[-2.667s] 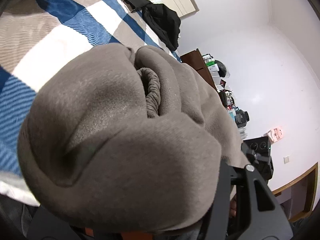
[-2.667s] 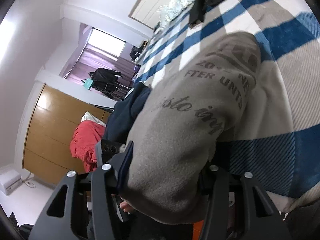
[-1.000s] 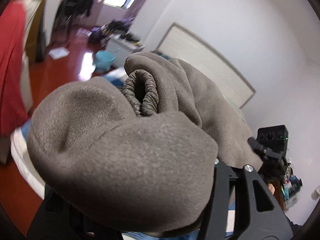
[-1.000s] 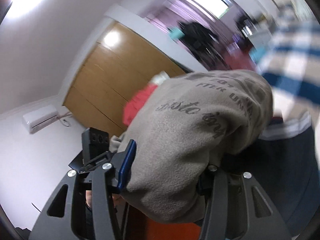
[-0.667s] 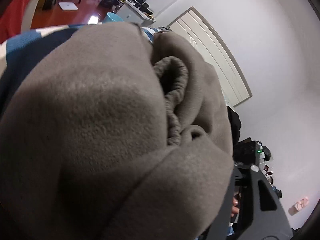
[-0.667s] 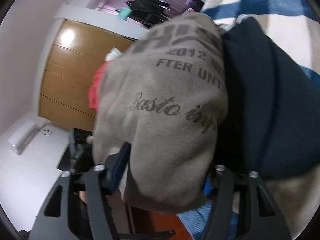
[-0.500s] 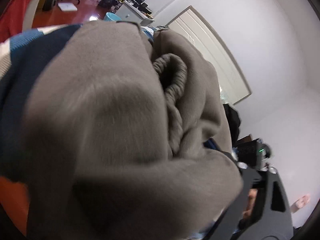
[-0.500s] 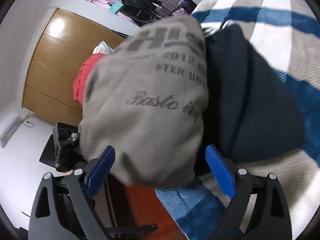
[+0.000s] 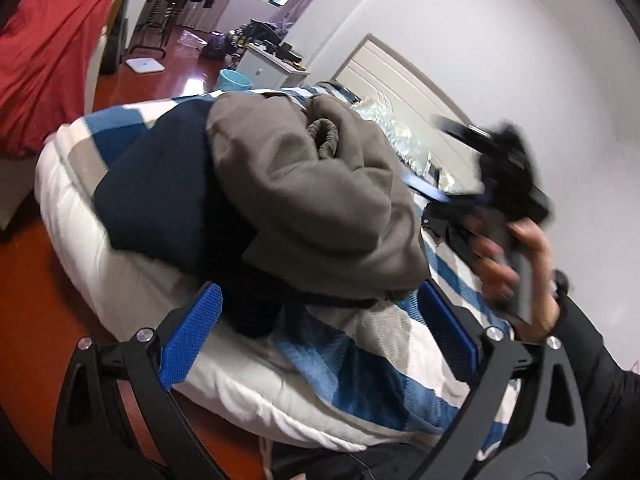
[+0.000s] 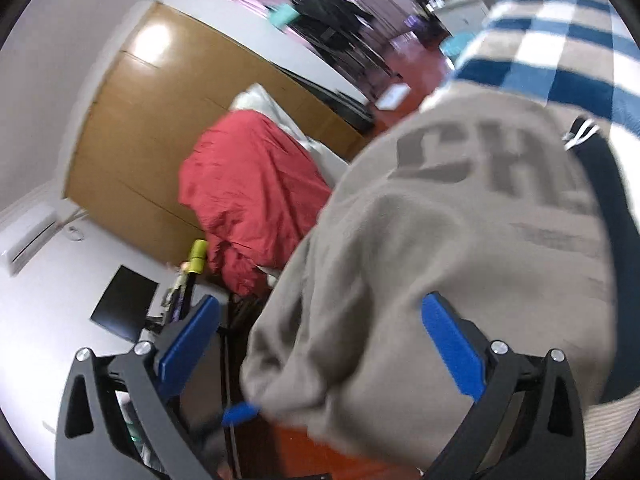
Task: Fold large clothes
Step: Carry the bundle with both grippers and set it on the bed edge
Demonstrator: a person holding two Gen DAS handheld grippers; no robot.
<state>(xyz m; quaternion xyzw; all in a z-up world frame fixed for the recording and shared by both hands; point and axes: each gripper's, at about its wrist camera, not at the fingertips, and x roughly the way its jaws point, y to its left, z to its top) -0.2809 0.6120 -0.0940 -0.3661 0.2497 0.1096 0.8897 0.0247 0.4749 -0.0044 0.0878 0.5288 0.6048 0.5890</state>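
Resting on a navy garment [image 9: 160, 196] at the near corner of the checked bed [image 9: 360, 368], the folded grey sweatshirt [image 9: 312, 200] lies released. Left gripper [image 9: 320, 336] and right gripper [image 10: 320, 344] are opening wide, their pads clear of the cloth. The overhanging bundle may slump or slide floorward.

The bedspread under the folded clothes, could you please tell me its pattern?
Blue, white and beige checks on the bedspread, clearest in the right wrist view.
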